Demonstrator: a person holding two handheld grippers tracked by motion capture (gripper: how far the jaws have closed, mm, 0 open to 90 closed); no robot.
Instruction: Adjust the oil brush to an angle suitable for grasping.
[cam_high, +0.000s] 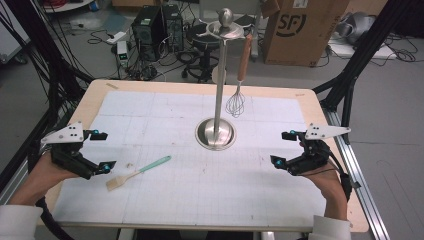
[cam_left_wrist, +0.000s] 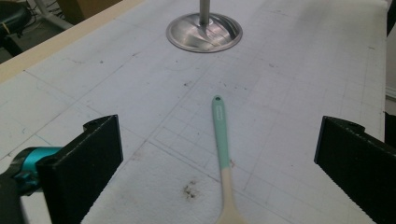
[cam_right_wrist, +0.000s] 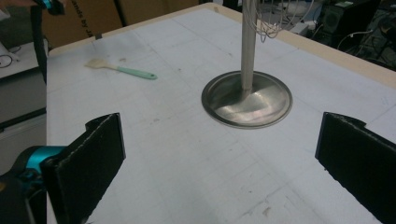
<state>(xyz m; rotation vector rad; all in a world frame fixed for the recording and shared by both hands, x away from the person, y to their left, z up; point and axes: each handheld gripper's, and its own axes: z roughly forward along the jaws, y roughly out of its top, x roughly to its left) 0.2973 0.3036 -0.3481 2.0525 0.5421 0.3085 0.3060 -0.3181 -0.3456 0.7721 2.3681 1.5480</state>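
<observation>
High view: the left claw (cam_high: 102, 150) and the right claw (cam_high: 283, 148) are each held low over the table (cam_high: 95, 102), jaws apart and empty. The brush (cam_high: 138, 172) lies flat just right of the left claw, its teal handle pointing up-right toward the stand (cam_high: 215, 134), bristles toward the person. A whisk (cam_high: 236, 102) hangs from the stand's top.

Left gripper view: jaws spread wide, the brush between them but ahead, not touched; its handle runs away toward the stand base, and the bristle end is cut off at the bottom edge.

Right gripper view: jaws wide apart, the stand base just ahead; the brush lies well apart at upper left, small and blurred.
</observation>
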